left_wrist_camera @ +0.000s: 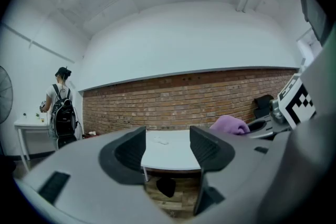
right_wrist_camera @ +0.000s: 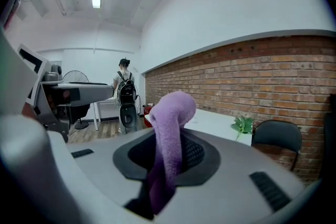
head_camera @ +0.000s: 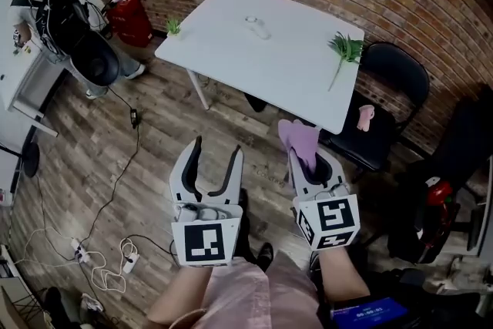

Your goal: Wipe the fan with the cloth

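My right gripper (head_camera: pixel 312 158) is shut on a purple cloth (head_camera: pixel 300 139) that sticks up past its fingertips and droops over. In the right gripper view the cloth (right_wrist_camera: pixel 170 123) stands pinched between the dark pads of the gripper (right_wrist_camera: pixel 168 152). My left gripper (head_camera: pixel 216 149) hangs beside it with open jaws and nothing between them; through the gap (left_wrist_camera: pixel 168 136) I see the white table (left_wrist_camera: pixel 170 152). A standing fan (right_wrist_camera: pixel 76 77) shows far off across the room, and a fan's round grille (left_wrist_camera: pixel 4 94) cuts the left edge of the left gripper view. Both grippers hover over the wooden floor.
The white table (head_camera: pixel 262 50) stands ahead against the brick wall, with green sprigs (head_camera: pixel 347 48) on it. A black chair (head_camera: pixel 385 104) carrying a pink item (head_camera: pixel 365 117) is to its right. A person with a backpack (head_camera: pixel 54 11) stands far left. Cables (head_camera: pixel 100 258) trail across the floor.
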